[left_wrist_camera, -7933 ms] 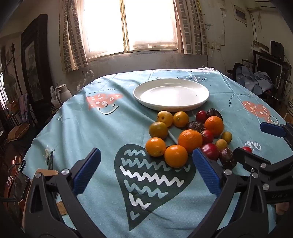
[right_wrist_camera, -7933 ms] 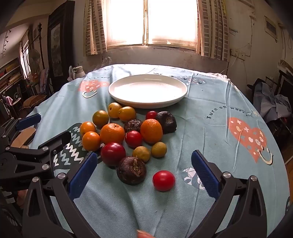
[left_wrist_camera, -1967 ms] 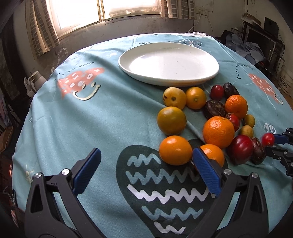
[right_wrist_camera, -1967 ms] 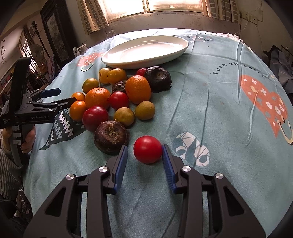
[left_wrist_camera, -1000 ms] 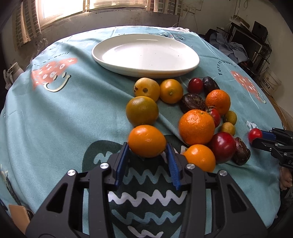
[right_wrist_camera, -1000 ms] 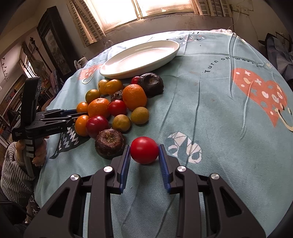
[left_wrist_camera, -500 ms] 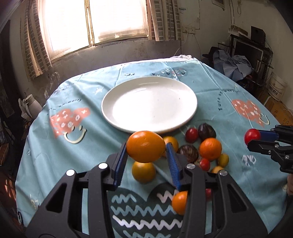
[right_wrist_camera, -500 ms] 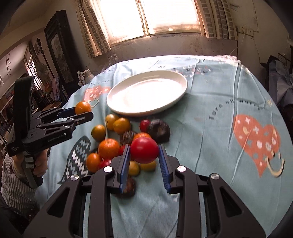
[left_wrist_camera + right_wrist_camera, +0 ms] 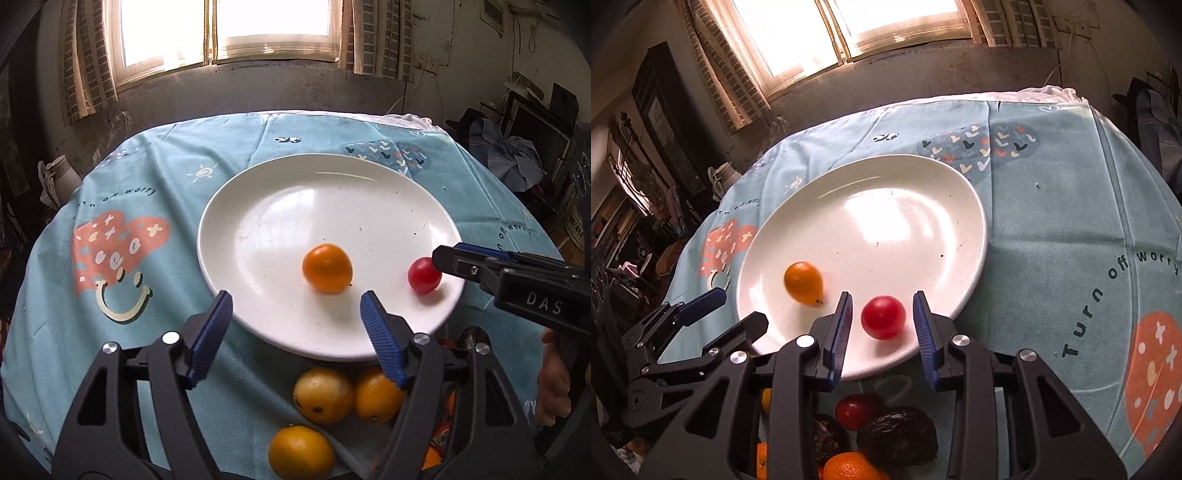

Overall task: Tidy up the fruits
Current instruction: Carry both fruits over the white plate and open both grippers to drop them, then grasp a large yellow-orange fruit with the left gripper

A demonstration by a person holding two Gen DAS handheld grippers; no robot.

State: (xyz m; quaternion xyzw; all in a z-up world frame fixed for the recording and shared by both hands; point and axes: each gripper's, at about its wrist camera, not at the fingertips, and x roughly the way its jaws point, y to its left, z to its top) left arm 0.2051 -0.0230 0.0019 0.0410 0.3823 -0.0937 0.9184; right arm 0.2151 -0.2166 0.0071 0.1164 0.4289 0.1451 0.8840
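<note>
Loosely, red fruit (image 9: 883,316) between right claw (image 9: 882,321) pads

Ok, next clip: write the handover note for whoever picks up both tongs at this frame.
Left tongs: open, holding nothing, over the near rim of the white plate.
Right tongs: open around the red fruit, not gripping it.
Done: orange fruit and red fruit both lie on the plate, apart from each other.
Left: the pile of fruit on the tablecloth in front of the plate, oranges and dark ones, still needs moving.
</note>
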